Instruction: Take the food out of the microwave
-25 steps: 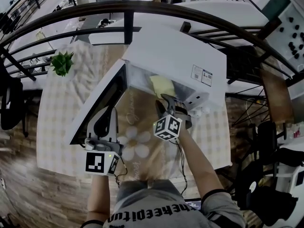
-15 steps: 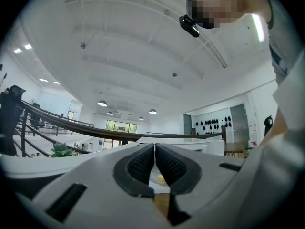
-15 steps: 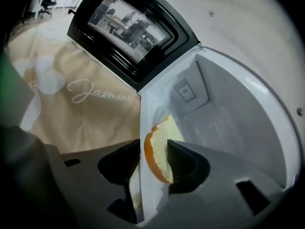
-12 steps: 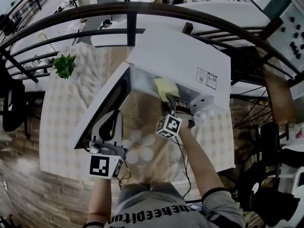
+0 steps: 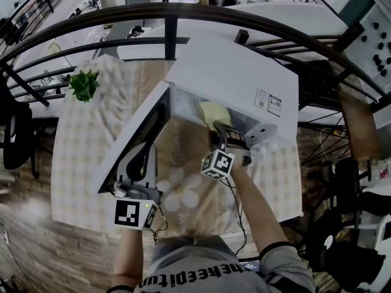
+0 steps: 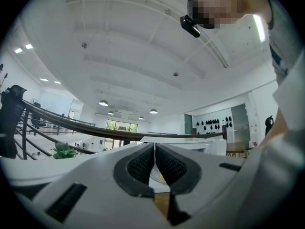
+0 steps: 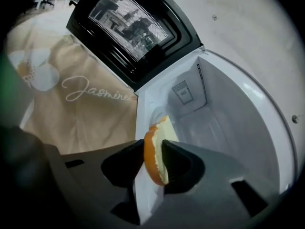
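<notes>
1. My right gripper [image 7: 153,149] reaches into the open white microwave oven [image 5: 232,72]. Its jaws have just been closing and now pinch the pale yellow food slice with orange crust [image 7: 155,168].
2. The slice is at the front of the cavity.
3. My left gripper [image 6: 155,159] is near the black-windowed door [image 7: 128,27], with its jaws closed together and nothing between them.

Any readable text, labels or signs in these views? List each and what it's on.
"Jasmine": cursive, on the tablecloth.
Sticker on the microwave top: too small to read.
Shirt print: warped and partly cut off, not readable.
Marker cubes: square codes only, no words.
</notes>
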### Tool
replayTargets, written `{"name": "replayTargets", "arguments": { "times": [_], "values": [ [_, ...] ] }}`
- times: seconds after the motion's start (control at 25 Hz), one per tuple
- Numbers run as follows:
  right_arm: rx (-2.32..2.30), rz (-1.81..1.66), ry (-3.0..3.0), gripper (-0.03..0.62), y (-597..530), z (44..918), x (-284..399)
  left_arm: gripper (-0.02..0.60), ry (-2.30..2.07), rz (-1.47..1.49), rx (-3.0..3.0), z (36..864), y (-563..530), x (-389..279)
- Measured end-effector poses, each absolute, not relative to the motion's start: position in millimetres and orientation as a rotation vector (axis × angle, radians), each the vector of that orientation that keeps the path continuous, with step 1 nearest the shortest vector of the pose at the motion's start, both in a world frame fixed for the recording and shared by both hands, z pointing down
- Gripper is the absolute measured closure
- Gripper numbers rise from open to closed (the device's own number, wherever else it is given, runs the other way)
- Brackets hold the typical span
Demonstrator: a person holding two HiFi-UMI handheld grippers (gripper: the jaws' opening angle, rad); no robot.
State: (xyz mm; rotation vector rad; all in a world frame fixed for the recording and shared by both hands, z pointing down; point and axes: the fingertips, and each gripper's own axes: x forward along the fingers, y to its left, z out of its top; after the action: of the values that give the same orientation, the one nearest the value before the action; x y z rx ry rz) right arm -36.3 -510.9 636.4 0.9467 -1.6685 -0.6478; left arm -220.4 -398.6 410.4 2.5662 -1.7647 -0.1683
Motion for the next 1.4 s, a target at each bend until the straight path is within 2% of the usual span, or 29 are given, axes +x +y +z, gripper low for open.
{"name": "replayTargets", "arguments": {
  "times": [0.4,1.4],
  "values": [
    [1.044,-0.575,-1.833,0.499,-489.0,595.7,-45.8,0.569,-1.782,-0.192,2.566,401.0,-391.4,-217.4],
    [1.287,-0.095,-2.400,0.499,-402.5,485.5,-38.5,0.569,-1.901,-0.249,2.544,355.8,-339.8,-194.1]
  ]
}}
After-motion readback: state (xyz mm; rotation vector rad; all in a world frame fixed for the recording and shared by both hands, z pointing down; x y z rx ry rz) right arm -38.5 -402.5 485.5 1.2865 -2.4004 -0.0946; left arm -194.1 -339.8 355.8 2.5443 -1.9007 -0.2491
